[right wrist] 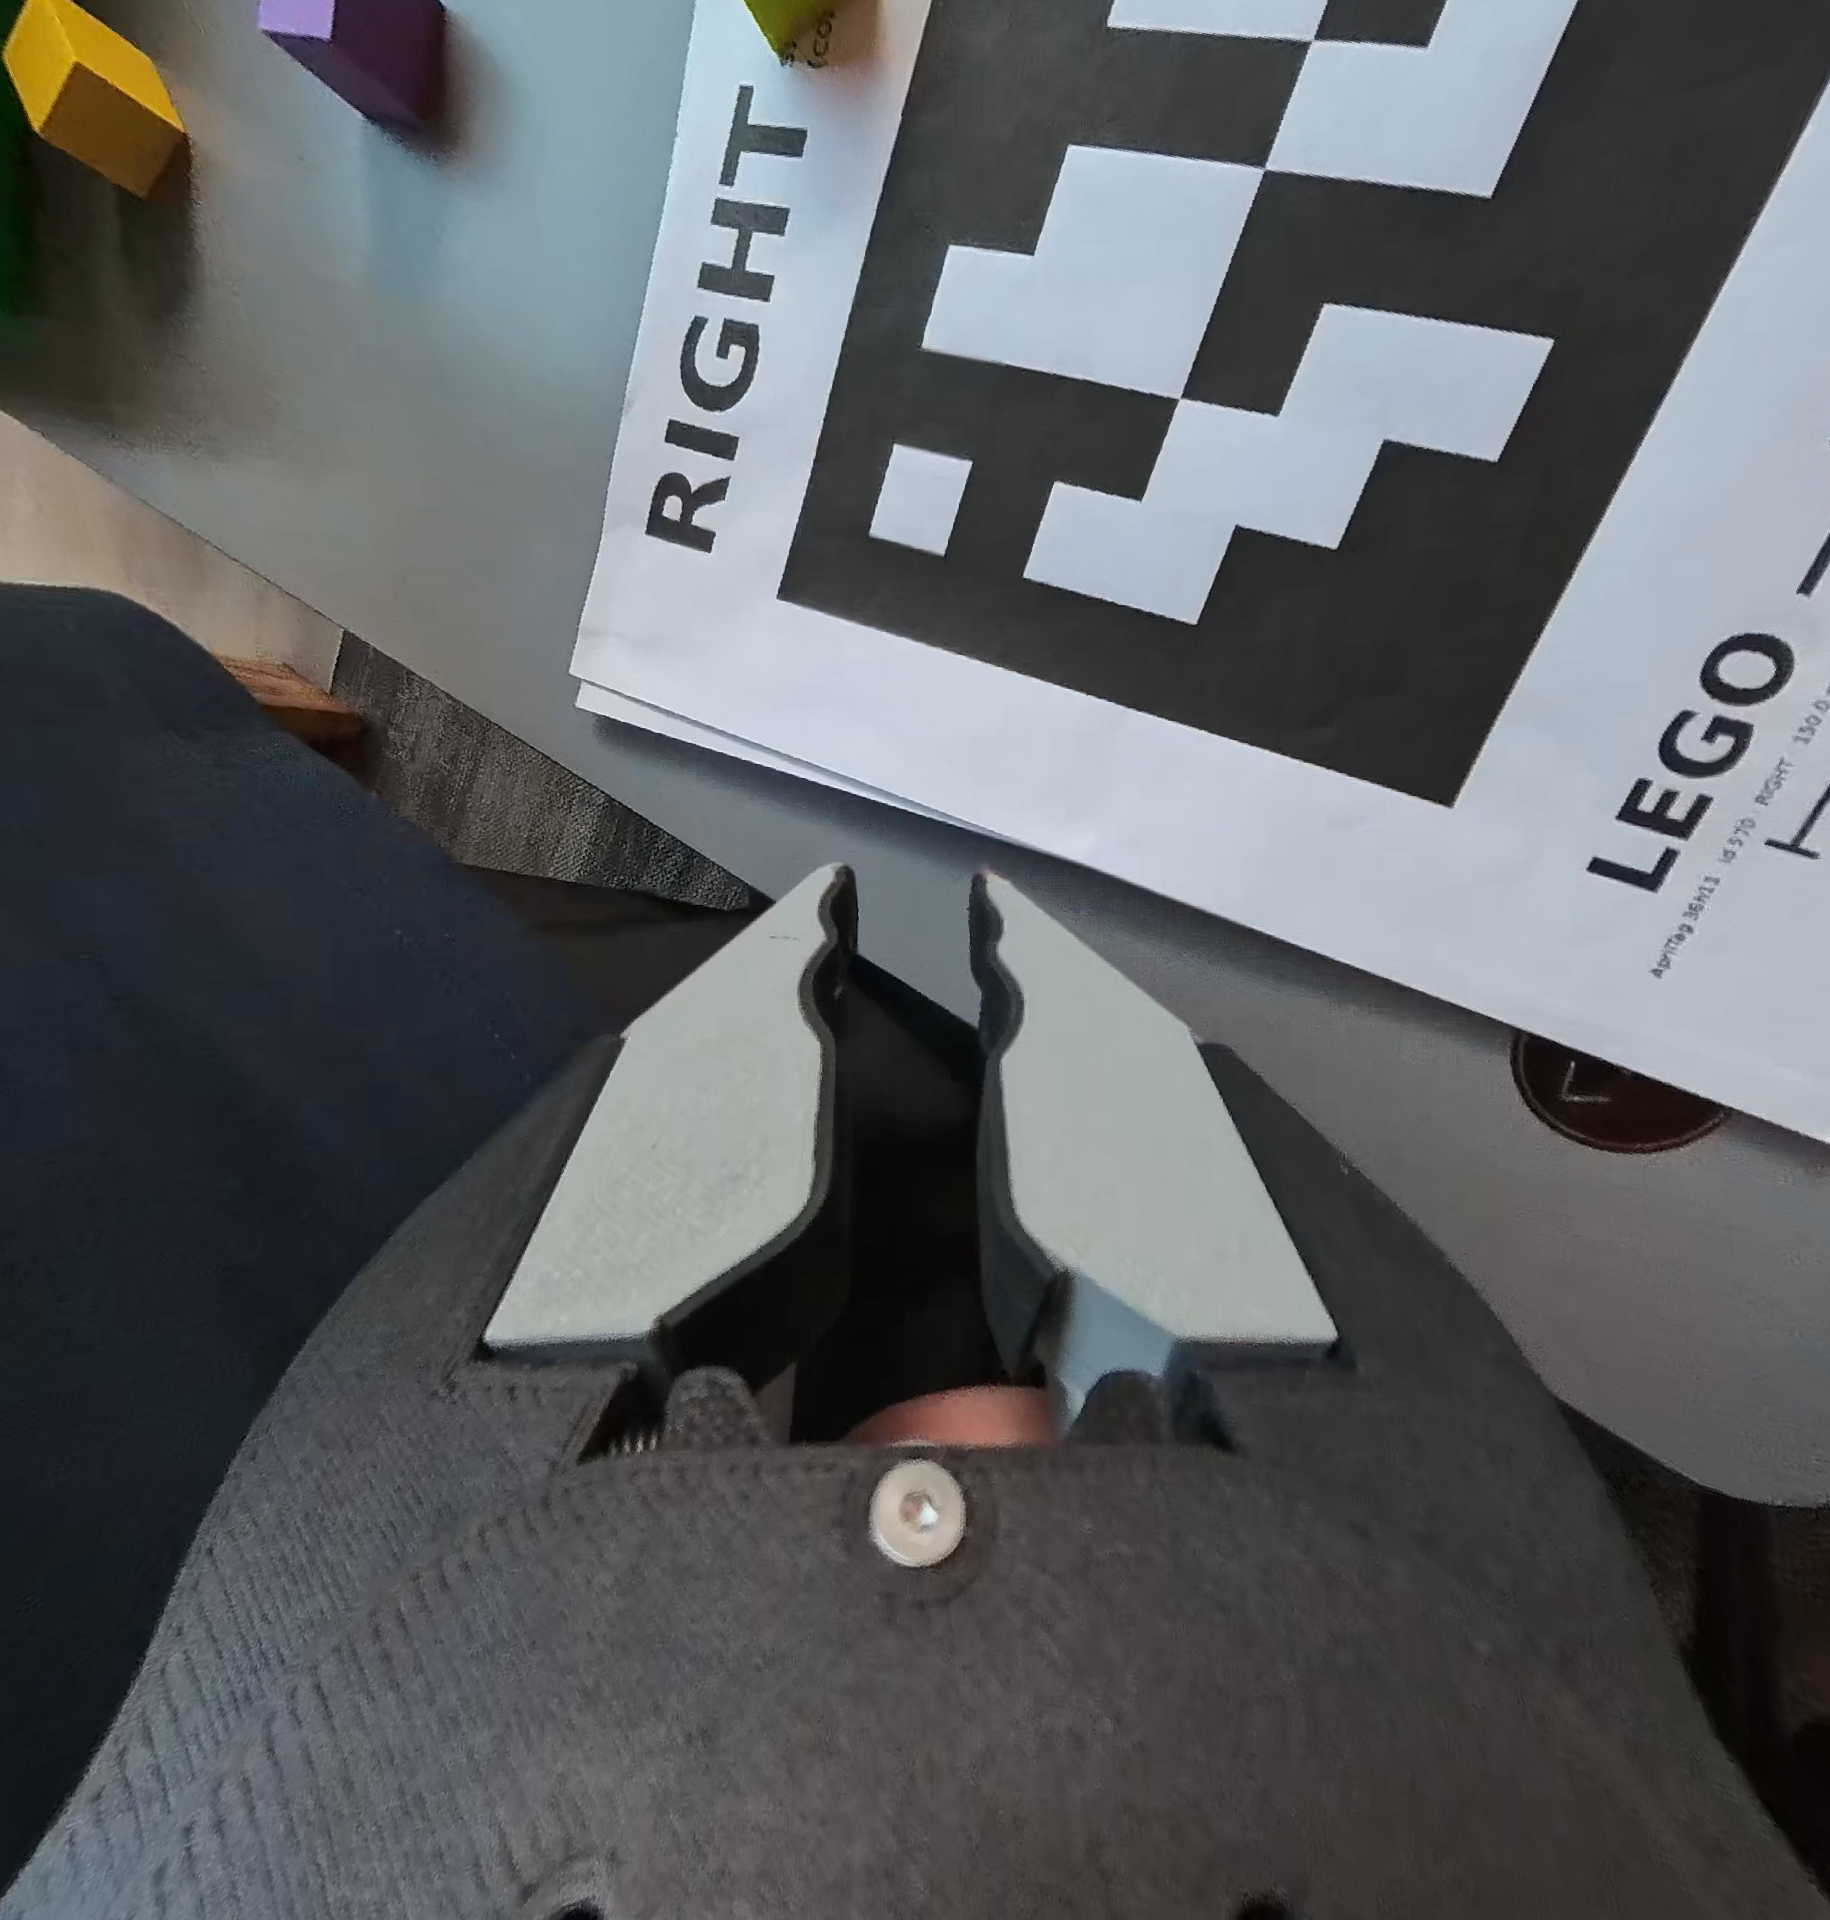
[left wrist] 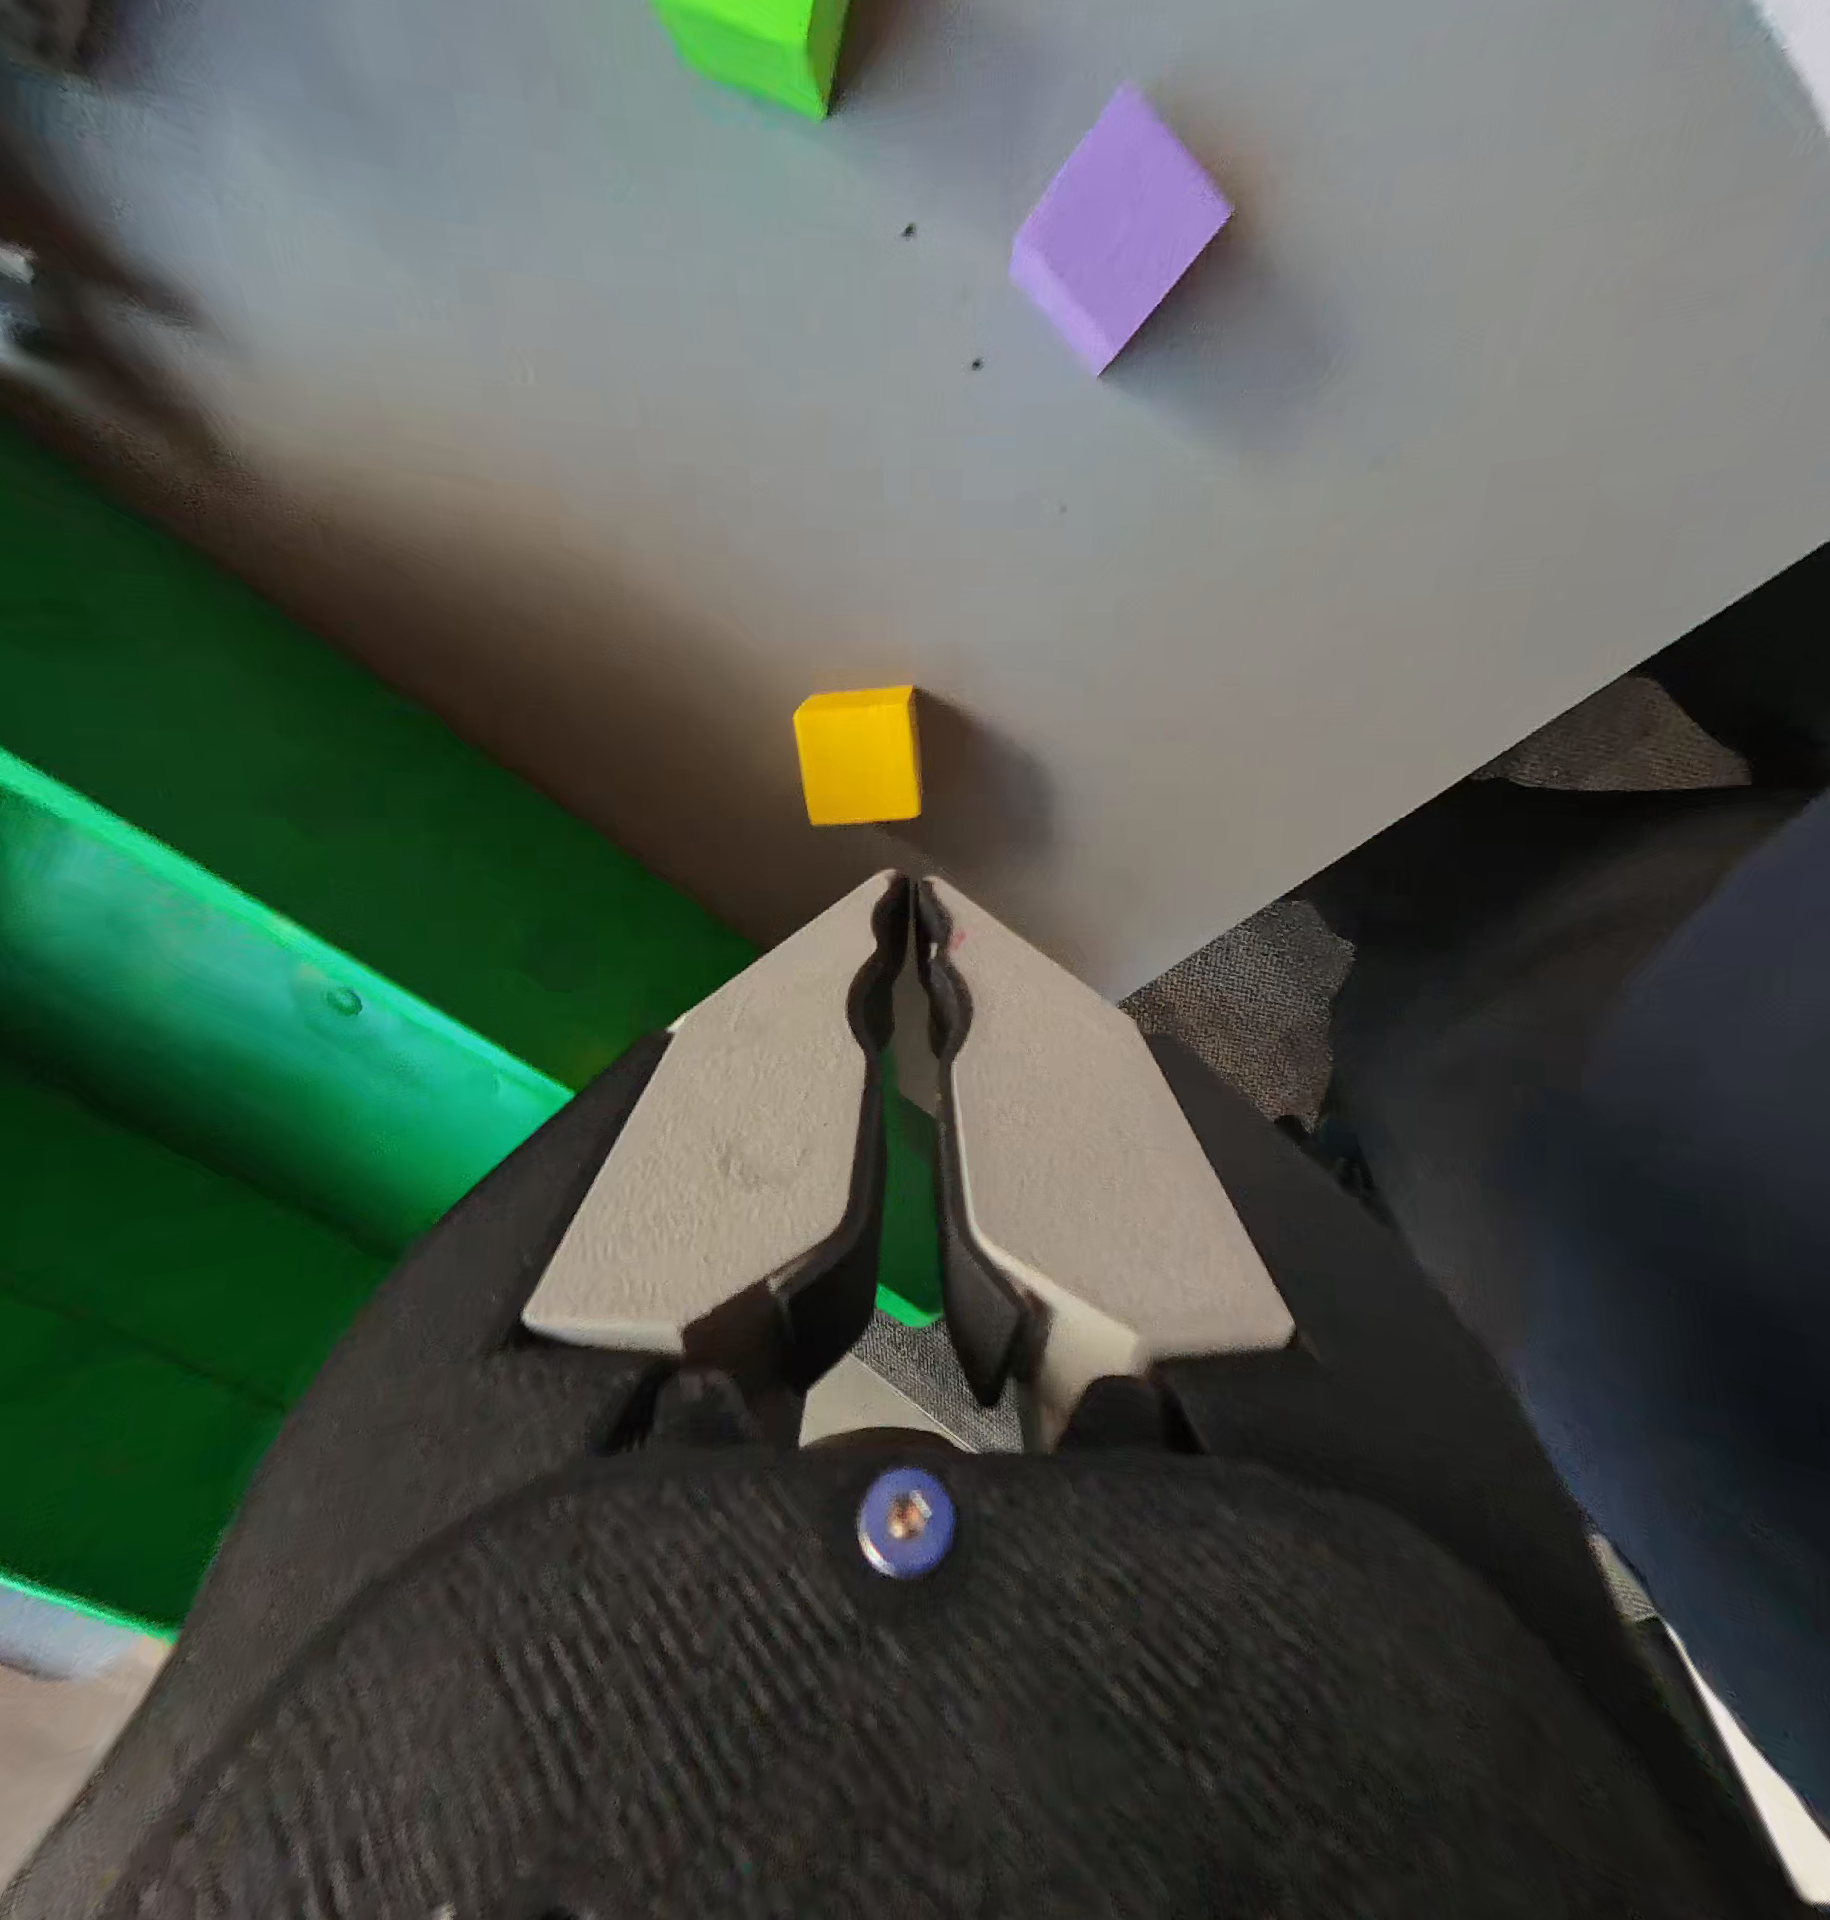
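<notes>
Yellow cube (left wrist: 857, 756) just beyond left tool (left wrist: 912, 883), closed empty, right tool (right wrist: 911, 883) narrowly parted

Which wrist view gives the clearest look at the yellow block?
The left wrist view: the yellow block sits whole and near centre on the grey table, just ahead of the left gripper, whose fingertips are together and empty. The right wrist view shows the same block only small, at its top-left corner.
</notes>
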Demonstrator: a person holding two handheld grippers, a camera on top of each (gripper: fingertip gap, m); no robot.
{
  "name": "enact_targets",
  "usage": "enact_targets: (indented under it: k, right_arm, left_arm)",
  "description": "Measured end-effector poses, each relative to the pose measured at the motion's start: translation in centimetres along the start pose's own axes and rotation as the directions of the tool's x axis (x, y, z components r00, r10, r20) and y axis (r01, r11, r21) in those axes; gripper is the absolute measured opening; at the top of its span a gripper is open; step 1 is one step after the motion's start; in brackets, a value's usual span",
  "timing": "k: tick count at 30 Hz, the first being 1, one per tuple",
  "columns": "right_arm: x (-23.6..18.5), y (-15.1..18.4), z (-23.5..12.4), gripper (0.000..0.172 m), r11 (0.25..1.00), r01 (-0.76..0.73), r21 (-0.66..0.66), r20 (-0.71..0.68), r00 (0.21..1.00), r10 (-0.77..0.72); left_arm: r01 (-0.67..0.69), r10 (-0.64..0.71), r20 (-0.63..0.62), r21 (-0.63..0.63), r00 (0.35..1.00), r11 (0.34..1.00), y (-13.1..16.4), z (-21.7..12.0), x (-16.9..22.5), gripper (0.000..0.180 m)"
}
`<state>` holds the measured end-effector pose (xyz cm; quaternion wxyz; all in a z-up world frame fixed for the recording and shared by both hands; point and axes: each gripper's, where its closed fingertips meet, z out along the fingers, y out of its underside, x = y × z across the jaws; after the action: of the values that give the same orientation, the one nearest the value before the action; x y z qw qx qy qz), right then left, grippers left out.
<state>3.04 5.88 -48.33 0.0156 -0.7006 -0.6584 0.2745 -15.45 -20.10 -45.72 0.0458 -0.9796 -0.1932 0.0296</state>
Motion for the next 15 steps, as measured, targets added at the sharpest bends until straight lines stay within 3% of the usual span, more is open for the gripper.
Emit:
enact_targets:
  k: [5, 9, 15]
  right_arm:
    - [0.4, 0.8, -0.3, 0.019, 1.0, -0.007, -0.008, -0.007, 1.0, 0.007]
    - [0.4, 0.7, -0.3, 0.019, 1.0, 0.013, -0.019, -0.005, 1.0, -0.014]
    - [0.3, 0.0, -0.3, 0.019, 0.998, 0.053, -0.024, -0.001, 0.999, -0.054]
  left_arm:
    - [0.091, -0.091, -0.008, 0.069, 0.996, 0.993, 1.3, -1.0, -0.5, 0.017]
    - [0.133, -0.145, 0.066, 0.162, 0.987, 0.978, 1.7, -2.9, -1.6, 0.026]
    - [0.238, -0.265, 0.092, 0.232, 0.96, 0.943, 2.9, -3.8, -2.7, 0.021]
